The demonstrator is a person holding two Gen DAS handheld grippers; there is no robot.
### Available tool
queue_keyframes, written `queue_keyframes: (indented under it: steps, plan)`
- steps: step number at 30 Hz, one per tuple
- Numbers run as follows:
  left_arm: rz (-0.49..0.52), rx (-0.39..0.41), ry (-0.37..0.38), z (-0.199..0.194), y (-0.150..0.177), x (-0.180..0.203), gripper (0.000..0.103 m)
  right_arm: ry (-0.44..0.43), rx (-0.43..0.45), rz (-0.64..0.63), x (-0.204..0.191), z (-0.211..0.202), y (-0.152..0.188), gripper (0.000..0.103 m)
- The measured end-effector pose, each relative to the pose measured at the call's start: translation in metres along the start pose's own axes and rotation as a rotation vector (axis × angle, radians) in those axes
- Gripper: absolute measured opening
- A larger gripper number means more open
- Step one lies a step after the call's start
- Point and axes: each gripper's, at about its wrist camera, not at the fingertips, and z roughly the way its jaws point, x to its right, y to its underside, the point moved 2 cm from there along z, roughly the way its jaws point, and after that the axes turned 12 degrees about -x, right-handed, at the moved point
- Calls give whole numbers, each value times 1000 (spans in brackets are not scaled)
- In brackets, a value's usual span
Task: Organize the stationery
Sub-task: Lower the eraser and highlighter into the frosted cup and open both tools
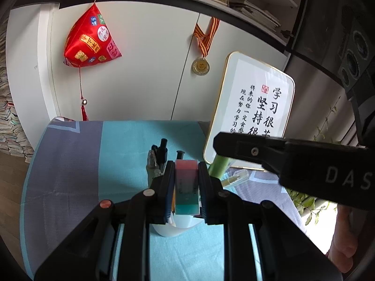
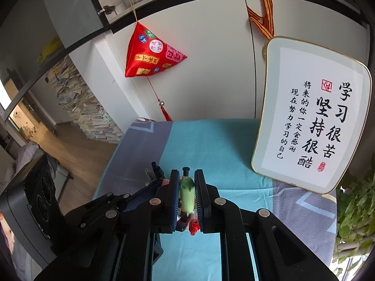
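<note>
Directly below the left gripper (image 1: 186,182) stands a white round plastic cup (image 1: 178,227) on the teal and grey cloth-covered table (image 1: 126,145); black-capped pens (image 1: 161,151) and a clear-barrelled pen (image 1: 151,160) stick upright out of it. The left gripper's two black fingers are clamped on a rectangular eraser with a pink top and teal lower half (image 1: 187,187), held right over the cup's mouth. Just right of the cup, a clear pen with a yellow core (image 1: 235,178) lies tilted, though whether it rests on the cloth cannot be told.

Only the right wrist view shows what the right gripper (image 2: 186,192) holds: its ribbed pads are closed on a pale green, smooth, rounded pen (image 2: 187,195), with a red translucent piece (image 2: 194,228) poking out beneath the fingers. Past its tips a black pen cap (image 2: 185,169) rises, and left of that the other gripper's dark frame. The left wrist view shows the right gripper only from the side, as a black arm crossing above the cup's right, with a green barrel (image 1: 219,165) under it.

Behind the cup leans a gold-rimmed, round-cornered white plaque with black calligraphy (image 2: 311,114). Further back, a red satin pyramid-shaped charm (image 1: 91,39) and a gold medal on a striped ribbon (image 1: 201,66) hang against a white cabinet (image 1: 140,70).
</note>
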Motion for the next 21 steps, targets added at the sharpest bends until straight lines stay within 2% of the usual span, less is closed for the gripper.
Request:
queue_keyframes:
  steps: [21]
  plan:
    - [10,3,-16,2,-1,-1,20,-30,8,6,-1,-1,1,14]
